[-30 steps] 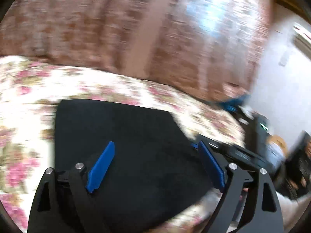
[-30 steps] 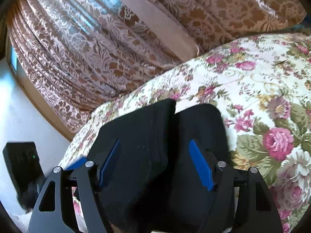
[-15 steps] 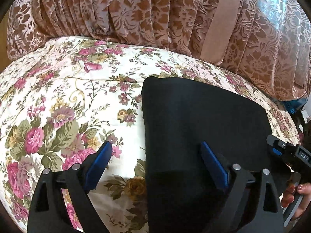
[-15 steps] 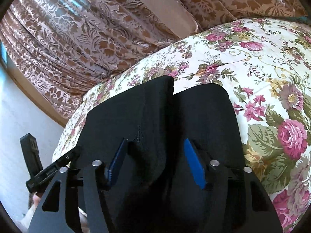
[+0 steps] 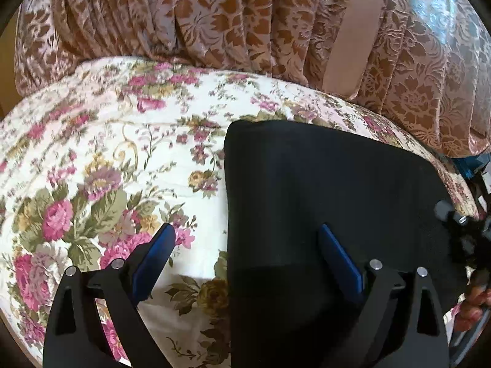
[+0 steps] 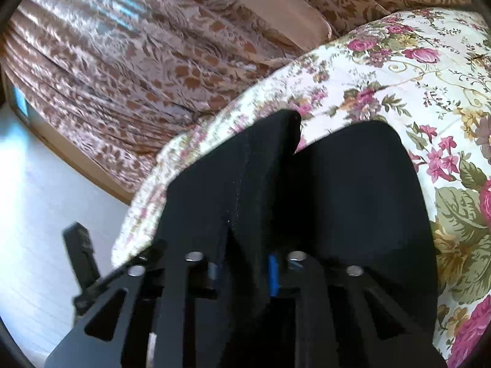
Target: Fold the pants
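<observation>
Black pants (image 5: 322,184) lie folded on a floral bedspread (image 5: 107,153). My left gripper (image 5: 245,257) is open and straddles the pants' left edge: one blue pad (image 5: 156,254) is over the bedspread, the other over the cloth. In the right wrist view the pants (image 6: 353,199) show a raised ridge running toward me. My right gripper (image 6: 242,271) is closing on that ridge, and its blue pads pinch the black cloth between them. The right gripper's body (image 5: 460,236) and a hand (image 5: 472,303) show at the right rim of the left wrist view.
A patterned brown curtain (image 5: 214,15) hangs behind the bed's far edge. In the right wrist view the bedspread (image 6: 429,76) drops off at the left toward a pale wall (image 6: 30,214), where a black device (image 6: 79,245) sticks up. Open bedspread lies left of the pants.
My right jaws have closed from wide apart onto a fold of the pants, which now rises as a ridge. My left gripper swung from over the pants to their left edge, then settled.
</observation>
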